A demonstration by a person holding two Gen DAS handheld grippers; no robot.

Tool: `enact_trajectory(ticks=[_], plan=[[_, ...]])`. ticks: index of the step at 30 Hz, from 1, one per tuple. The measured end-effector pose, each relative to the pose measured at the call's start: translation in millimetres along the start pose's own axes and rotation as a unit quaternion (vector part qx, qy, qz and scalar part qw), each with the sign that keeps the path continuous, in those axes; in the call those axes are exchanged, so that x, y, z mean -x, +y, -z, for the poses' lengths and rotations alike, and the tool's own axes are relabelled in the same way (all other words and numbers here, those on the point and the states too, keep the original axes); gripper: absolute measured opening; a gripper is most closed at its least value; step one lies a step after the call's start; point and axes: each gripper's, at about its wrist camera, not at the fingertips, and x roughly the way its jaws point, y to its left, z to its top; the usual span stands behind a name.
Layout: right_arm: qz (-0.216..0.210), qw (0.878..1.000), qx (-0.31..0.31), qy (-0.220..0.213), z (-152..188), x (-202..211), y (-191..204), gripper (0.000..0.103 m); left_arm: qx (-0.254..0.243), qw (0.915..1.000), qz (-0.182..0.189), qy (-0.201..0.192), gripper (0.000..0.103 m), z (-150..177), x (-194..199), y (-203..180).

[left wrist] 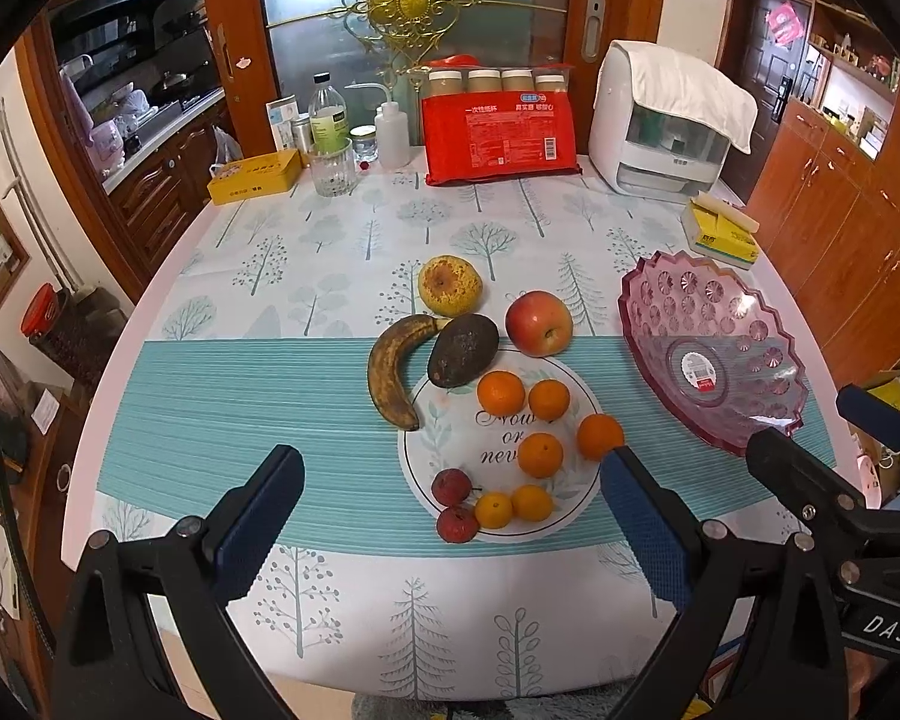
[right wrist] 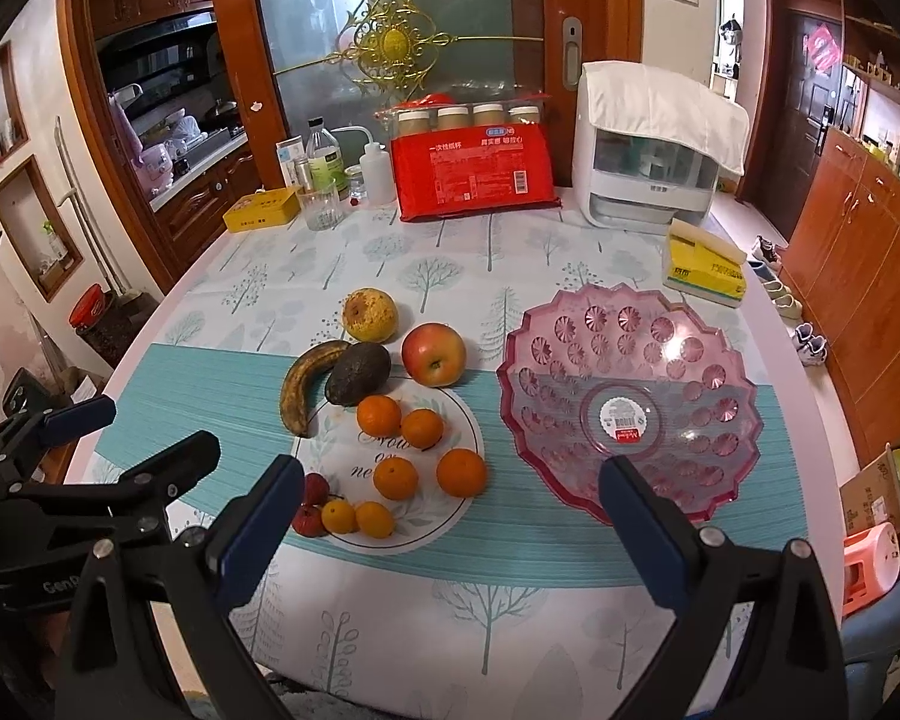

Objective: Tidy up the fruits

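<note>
- The left gripper (left wrist: pixel 450 510) hangs over the near edge of the table (left wrist: pixel 306 276), its jaws spread wide and holding nothing; the fruit shows between its fingers.
- The right gripper (right wrist: pixel 450 516) hangs beside it, jaws also released and empty, with the bowl (right wrist: pixel 570 324) past its right finger.
- The pink bowl sits on the right of the table, empty but for a label on its bottom.
- A round mat (left wrist: pixel 450 444) with lettering lies left of the bowl, on a teal striped runner (left wrist: pixel 240 420).
- On the mat lie six oranges (left wrist: pixel 501 393), two of them small and at the near edge.
- Two small red fruits (left wrist: pixel 451 486) sit at the mat's near left edge, touching the small oranges.
- A browned banana (left wrist: pixel 390 372) lies at the mat's left rim, its tip against a dark avocado (left wrist: pixel 463 351).
- An apple (left wrist: pixel 539 324) stands just right of the avocado, between it and the bowl.
- A blemished yellow fruit (left wrist: pixel 450 286) sits behind the banana and avocado.
- At the far edge stand a red packet (left wrist: pixel 498 132), a white appliance (left wrist: pixel 660 138), bottles and a glass (left wrist: pixel 332 171).
</note>
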Motion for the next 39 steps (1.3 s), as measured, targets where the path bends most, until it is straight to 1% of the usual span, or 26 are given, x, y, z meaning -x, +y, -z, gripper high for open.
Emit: enact_trajectory(ticks=[39], plan=[[-0.004, 1.0, 0.002, 0.004, 4.2, -4.3, -3.1, 0.099, 0.002, 1.0, 0.001, 0.0, 0.099, 2.9, 0.8, -0.3]])
